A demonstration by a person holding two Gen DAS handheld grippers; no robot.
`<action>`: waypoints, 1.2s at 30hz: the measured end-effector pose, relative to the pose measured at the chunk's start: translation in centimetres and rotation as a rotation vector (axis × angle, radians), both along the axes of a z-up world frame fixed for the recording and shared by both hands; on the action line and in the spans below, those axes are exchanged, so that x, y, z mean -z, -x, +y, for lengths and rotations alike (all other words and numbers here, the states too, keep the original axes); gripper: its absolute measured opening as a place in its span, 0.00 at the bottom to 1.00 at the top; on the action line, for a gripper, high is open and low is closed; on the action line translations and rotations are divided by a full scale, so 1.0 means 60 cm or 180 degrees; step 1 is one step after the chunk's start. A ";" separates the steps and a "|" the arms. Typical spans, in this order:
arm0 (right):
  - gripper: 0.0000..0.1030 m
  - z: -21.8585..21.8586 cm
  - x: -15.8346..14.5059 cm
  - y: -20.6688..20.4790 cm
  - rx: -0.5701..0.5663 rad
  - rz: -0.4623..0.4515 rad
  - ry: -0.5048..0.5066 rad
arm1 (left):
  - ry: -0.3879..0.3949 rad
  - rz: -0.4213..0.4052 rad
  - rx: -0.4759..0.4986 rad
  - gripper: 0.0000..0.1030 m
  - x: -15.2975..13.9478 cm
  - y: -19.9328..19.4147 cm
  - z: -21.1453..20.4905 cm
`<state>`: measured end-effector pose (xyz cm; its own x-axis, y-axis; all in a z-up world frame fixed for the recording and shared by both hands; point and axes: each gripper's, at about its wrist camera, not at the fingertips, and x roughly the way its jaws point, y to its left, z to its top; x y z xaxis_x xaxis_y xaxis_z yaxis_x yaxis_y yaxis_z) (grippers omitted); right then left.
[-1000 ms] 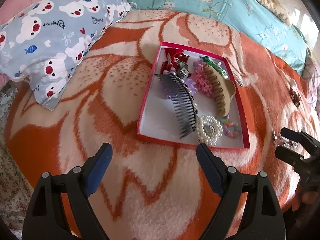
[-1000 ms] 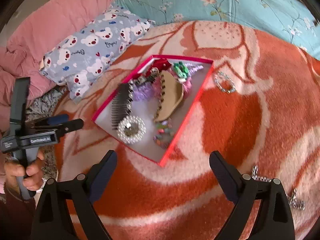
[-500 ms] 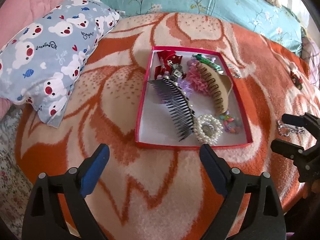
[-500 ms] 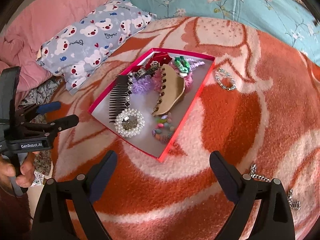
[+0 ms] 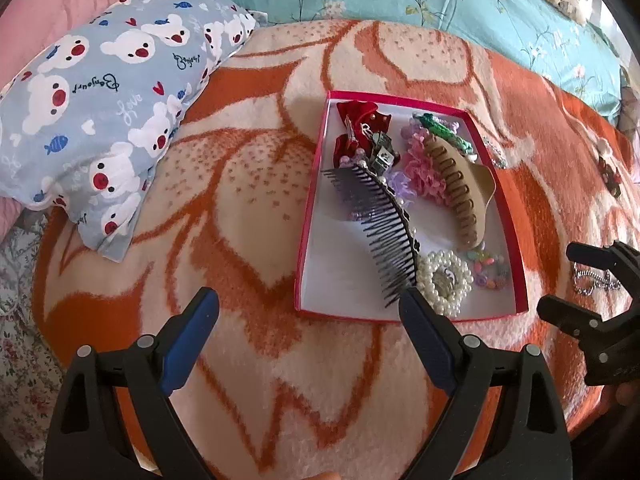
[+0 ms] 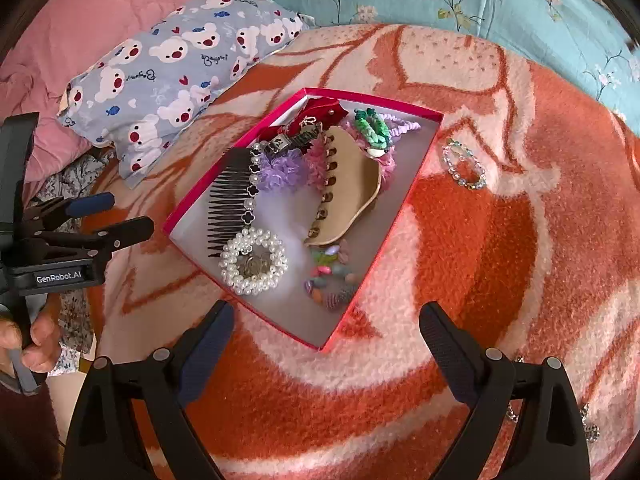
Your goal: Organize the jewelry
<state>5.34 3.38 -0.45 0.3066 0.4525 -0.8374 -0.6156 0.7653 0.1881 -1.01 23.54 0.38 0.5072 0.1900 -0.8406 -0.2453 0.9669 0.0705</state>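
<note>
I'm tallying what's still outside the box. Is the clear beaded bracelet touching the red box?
Apart. The right wrist view shows the beaded bracelet lying on the blanket beside the red box, with a strip of blanket plainly between them.

Our left gripper (image 5: 308, 318) is matte black plastic, each finger (image 5: 191, 330) lined with a blue ribbed pad and pinned with round silver screws. Our right gripper (image 6: 326, 334) looks the same, its pads a darker navy. At the left edge of the right wrist view, white "GenRobot.AI" lettering marks the black body, above our bare-skinned hand (image 6: 38, 340).
</note>
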 end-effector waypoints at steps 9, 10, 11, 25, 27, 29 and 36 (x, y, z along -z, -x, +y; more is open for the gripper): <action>0.92 0.013 0.002 -0.018 0.0031 0.0025 0.0007 | 0.0039 -0.0001 0.0059 0.90 0.002 -0.017 -0.004; 0.92 0.014 0.002 -0.020 0.0036 0.0028 0.0009 | 0.0043 0.0000 0.0066 0.90 0.002 -0.018 -0.005; 0.92 0.015 0.003 -0.021 0.0041 0.0029 0.0009 | 0.0046 -0.0001 0.0076 0.90 0.002 -0.019 -0.006; 0.92 0.019 0.003 -0.038 0.0099 0.0064 -0.0038 | 0.0059 -0.0008 0.0102 0.90 0.001 -0.030 -0.003; 0.92 0.020 0.003 -0.040 0.0108 0.0063 -0.0043 | 0.0069 -0.0010 0.0104 0.90 0.002 -0.030 -0.003; 0.92 0.021 0.002 -0.042 0.0116 0.0062 -0.0048 | 0.0070 -0.0011 0.0101 0.90 0.002 -0.032 -0.002; 0.92 0.028 0.004 -0.049 0.0107 0.0085 -0.0055 | 0.0075 -0.0016 0.0106 0.90 0.002 -0.033 -0.003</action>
